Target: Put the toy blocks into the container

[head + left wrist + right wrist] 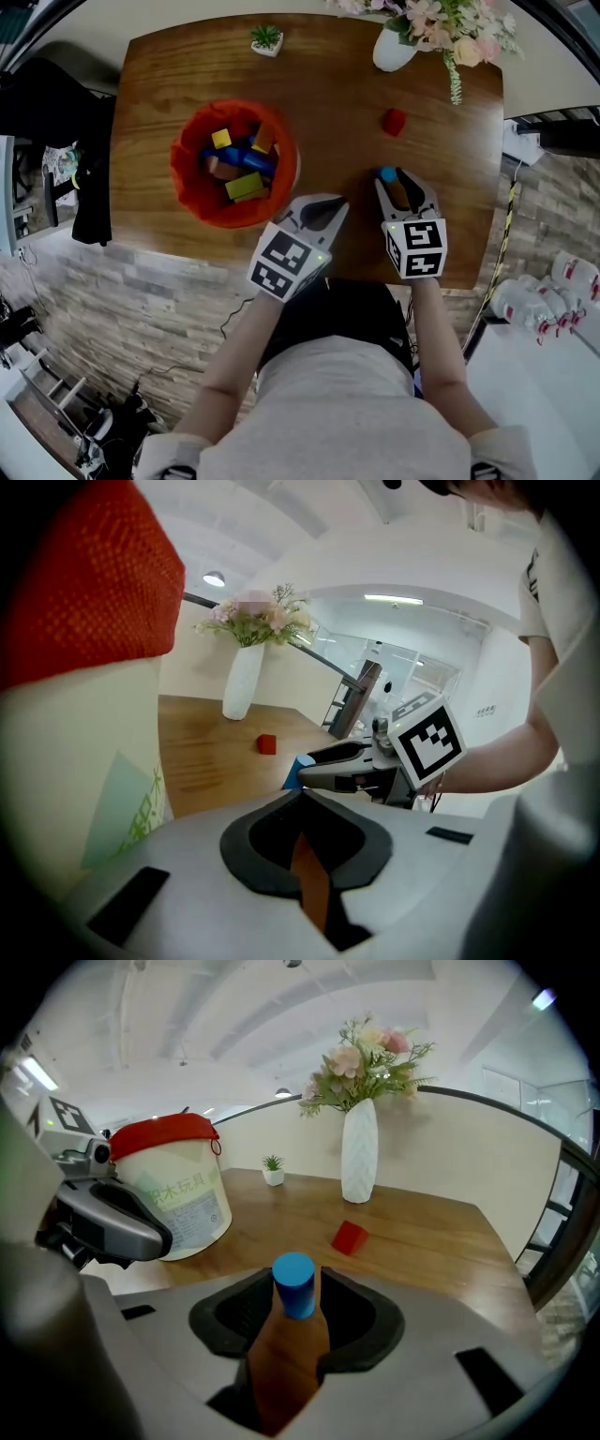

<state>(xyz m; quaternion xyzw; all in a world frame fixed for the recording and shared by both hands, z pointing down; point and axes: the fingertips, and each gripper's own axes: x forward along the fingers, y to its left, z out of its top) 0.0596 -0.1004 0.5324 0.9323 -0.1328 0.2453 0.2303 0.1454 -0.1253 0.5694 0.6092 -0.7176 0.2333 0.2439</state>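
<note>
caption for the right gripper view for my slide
Blue cylinder between the right gripper's jaws, with a red block and the toy bucket beyond.

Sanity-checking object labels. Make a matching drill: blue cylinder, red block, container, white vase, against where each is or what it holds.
Things: 1 blue cylinder; 2 red block; 3 container; 4 white vase.
Places: A holds flowers; B between the right gripper's jaws; C alone on bare table; D holds several blocks.
Pairs: 1-B, 2-C, 3-D, 4-A.
</note>
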